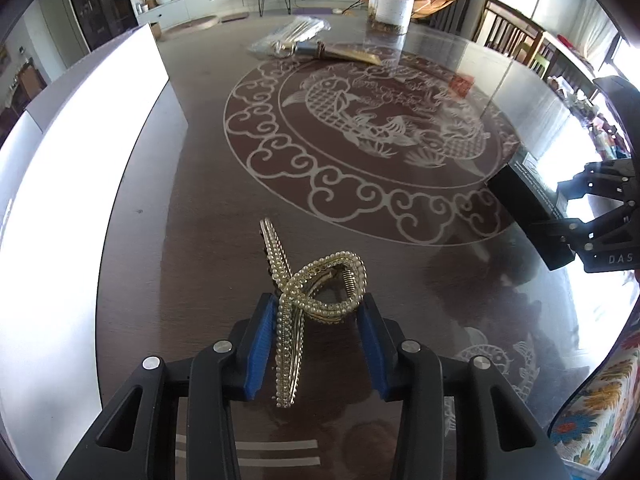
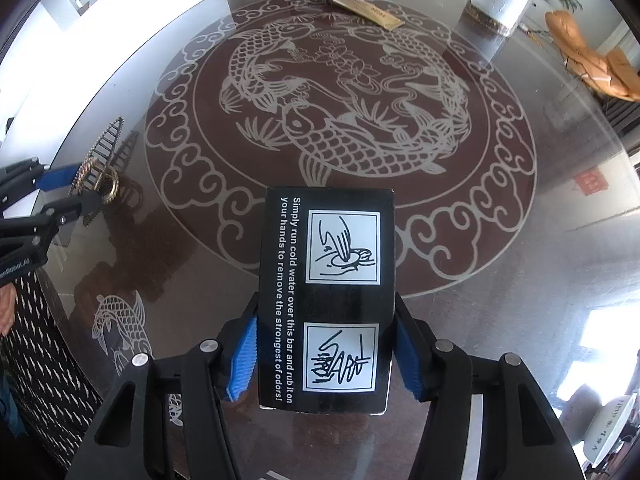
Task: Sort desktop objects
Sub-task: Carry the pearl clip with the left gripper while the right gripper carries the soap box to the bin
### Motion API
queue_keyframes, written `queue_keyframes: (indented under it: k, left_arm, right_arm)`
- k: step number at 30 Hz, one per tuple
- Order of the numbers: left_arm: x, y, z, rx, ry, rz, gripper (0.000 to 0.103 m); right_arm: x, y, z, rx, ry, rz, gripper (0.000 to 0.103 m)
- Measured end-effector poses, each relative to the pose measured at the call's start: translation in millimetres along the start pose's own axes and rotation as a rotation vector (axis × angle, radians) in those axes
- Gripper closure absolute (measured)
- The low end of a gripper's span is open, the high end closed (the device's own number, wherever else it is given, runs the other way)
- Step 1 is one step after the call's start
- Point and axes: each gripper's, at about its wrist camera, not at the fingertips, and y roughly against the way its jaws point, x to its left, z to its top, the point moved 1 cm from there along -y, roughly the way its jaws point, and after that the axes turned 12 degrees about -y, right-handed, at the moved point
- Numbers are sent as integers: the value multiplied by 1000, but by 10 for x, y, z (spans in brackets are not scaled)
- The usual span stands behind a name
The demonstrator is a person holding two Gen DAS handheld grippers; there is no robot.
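Note:
My left gripper [image 1: 318,308] is shut on a gold pearl-studded hair claw clip [image 1: 316,284] and holds it just above the dark glass table [image 1: 200,200]. The clip also shows at the left of the right wrist view [image 2: 98,172], held by the left gripper [image 2: 82,190]. My right gripper [image 2: 326,320] is shut on a black box [image 2: 328,296] with white text and two pictograms. In the left wrist view that box [image 1: 528,204] and the right gripper [image 1: 560,210] show at the right edge.
A white box [image 1: 100,128] stands along the table's left side. At the far end lie a plastic bag of sticks [image 1: 288,36], a gold packet [image 2: 370,10] and a clear jar [image 1: 391,4]. A small red item [image 2: 591,182] lies at the right.

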Motion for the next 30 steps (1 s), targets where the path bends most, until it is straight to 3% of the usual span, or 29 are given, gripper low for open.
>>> queue_keyframes:
  k: [3,7,13,17,22,26,30]
  left_arm:
    - [11,178,-7,-38,3,16,62]
    - [113,481,9,-107,23,35,62]
    - [525,1242,-38,-241,97,71,62]
    - [1058,1696,-98,-288,161,112,62]
    - [1871,2009,-284,-267,249,232,62]
    - [2450,2040,-551,-223,322,290,62]
    - [2922,1858,-833,-162,393,311,62]
  right_arm:
    - [-38,191,-74,-44,-27,58,44]
    - [42,363,-96,-72,-10,72,44]
    - [484,774,148,-155,34,144,44]
    - [1046,1129,452,-227,103,209,44]
    - [2033,1534,949,-319,204,335,44]
    - [2834,1660,1290,-353,287,411,44]
    - [3652,1414,1589,-319,345,458,44]
